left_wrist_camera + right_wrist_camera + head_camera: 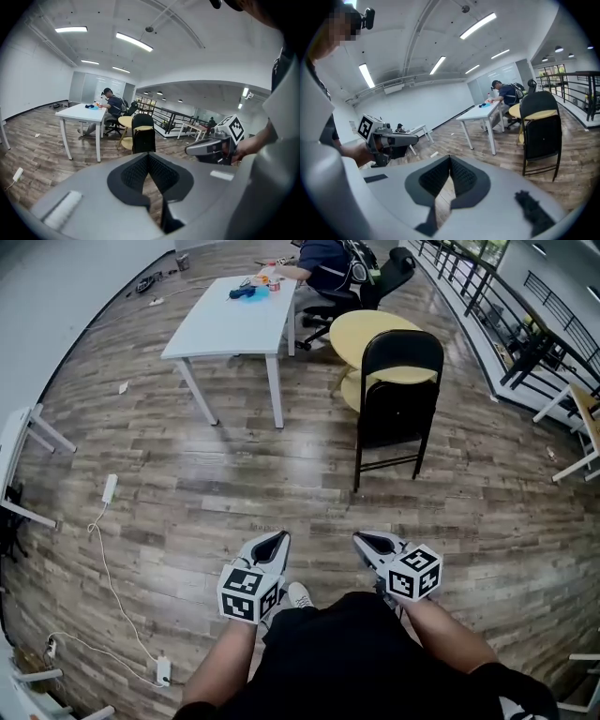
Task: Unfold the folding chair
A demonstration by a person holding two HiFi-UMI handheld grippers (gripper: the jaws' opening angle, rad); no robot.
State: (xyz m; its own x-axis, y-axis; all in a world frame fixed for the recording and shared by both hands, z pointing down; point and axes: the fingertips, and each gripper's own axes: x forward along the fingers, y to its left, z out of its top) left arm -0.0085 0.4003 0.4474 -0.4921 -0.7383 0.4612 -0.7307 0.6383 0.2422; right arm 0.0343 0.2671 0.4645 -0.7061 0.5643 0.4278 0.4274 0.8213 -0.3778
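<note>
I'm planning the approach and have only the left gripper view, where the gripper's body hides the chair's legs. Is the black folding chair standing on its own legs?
Observer: Yes. The head view shows the folding chair upright on its legs and folded flat, in front of the round yellow table.
Operator: Is anything on the floor between us and it?
Observer: No, the head view shows only bare wood floor there. A white power strip with its cable lies off to the left.
Operator: Is the right gripper holding anything?
Observer: No. In its own view the right gripper has its jaws together with nothing between them.
</note>
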